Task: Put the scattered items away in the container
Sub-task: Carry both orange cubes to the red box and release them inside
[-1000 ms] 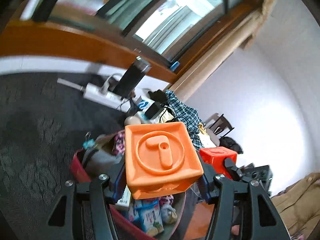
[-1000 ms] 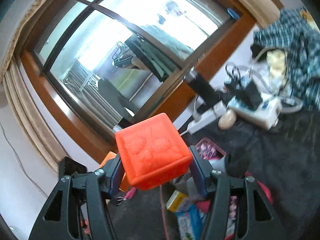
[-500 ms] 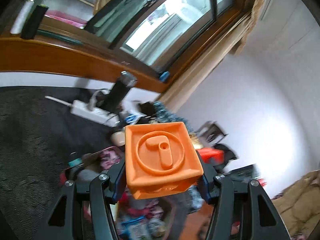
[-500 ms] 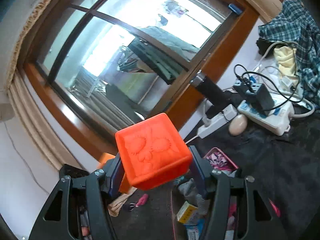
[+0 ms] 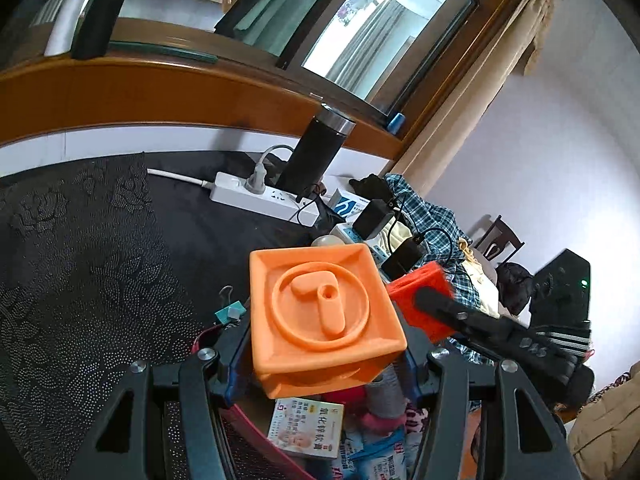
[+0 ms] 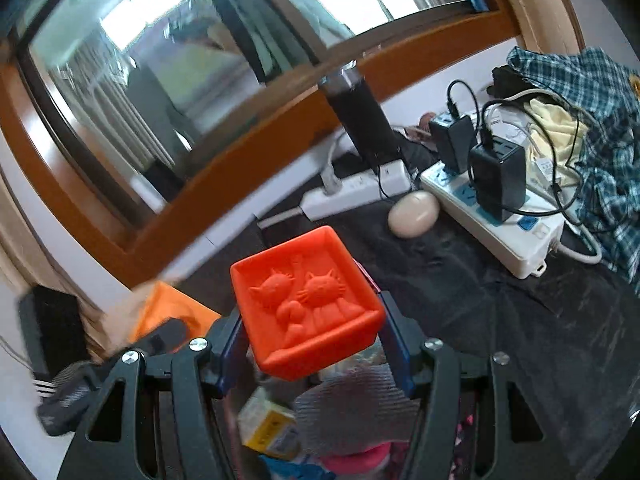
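My left gripper [image 5: 320, 354] is shut on an orange toy block [image 5: 320, 312] with a raised ring and number on its face, held above a red-rimmed container [image 5: 256, 428] that holds a white box [image 5: 308, 426] and packets. My right gripper [image 6: 312, 344] is shut on a red toy block [image 6: 308, 308] with two cats moulded on it, held over the same container's contents [image 6: 340, 412]. The red block [image 5: 424, 300] and right gripper also show at the right of the left wrist view; the orange block [image 6: 172, 316] shows at the left of the right wrist view.
A dark patterned cloth [image 5: 88, 264] covers the surface. Behind stand a black flask [image 5: 316, 152], a white power strip [image 5: 260, 198], a second strip with black adapters [image 6: 496, 220], a beige egg-shaped object [image 6: 412, 220] and a plaid shirt [image 6: 600, 120]. A teal binder clip [image 5: 230, 310] lies left of the container.
Both grippers have tilted down and come closer over the container, still holding their blocks. The red block now shows its cat face, and the two grippers sit nearer each other.
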`<state>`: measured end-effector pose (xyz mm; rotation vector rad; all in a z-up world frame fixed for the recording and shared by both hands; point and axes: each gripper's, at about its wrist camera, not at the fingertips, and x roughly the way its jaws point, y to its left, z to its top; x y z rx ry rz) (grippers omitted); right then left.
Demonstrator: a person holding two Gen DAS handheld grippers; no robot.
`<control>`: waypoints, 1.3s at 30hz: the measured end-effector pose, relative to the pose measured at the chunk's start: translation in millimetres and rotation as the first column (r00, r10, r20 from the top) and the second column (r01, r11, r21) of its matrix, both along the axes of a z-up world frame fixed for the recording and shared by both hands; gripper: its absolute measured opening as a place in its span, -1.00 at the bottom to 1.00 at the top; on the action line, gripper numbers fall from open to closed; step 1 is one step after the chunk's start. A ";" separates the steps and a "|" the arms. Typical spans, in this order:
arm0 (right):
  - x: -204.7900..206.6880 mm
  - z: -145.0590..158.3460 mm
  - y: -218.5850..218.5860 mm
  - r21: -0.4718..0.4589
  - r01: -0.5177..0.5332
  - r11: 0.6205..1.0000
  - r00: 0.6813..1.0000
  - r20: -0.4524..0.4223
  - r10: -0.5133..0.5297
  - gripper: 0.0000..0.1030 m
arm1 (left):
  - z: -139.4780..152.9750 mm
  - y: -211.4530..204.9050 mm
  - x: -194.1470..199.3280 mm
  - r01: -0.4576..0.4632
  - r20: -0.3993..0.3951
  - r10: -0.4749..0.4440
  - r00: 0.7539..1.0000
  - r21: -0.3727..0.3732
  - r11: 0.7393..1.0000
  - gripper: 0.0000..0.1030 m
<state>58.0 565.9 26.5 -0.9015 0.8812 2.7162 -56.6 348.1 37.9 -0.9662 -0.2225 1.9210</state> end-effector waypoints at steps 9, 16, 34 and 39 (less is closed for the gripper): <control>-45.9 -28.0 -3.8 0.057 -0.045 0.997 0.983 0.180 0.034 0.24 | -35.9 9.6 -5.8 0.043 0.116 -0.043 0.992 0.004 0.999 0.17; -39.5 -24.6 -1.7 0.030 -0.014 0.999 0.989 0.145 0.009 0.27 | -52.3 12.9 -7.3 0.052 0.130 -0.050 0.990 -0.009 0.999 0.17; 3.3 6.6 -21.8 0.144 0.041 0.989 0.997 0.059 -0.050 0.27 | -16.5 -14.1 9.6 0.041 0.046 -0.043 0.998 0.047 0.998 0.26; 0.9 -3.6 -23.7 0.142 0.043 0.989 0.994 0.096 -0.057 0.27 | -18.9 -16.8 10.0 0.041 0.055 -0.042 0.998 0.028 0.999 0.26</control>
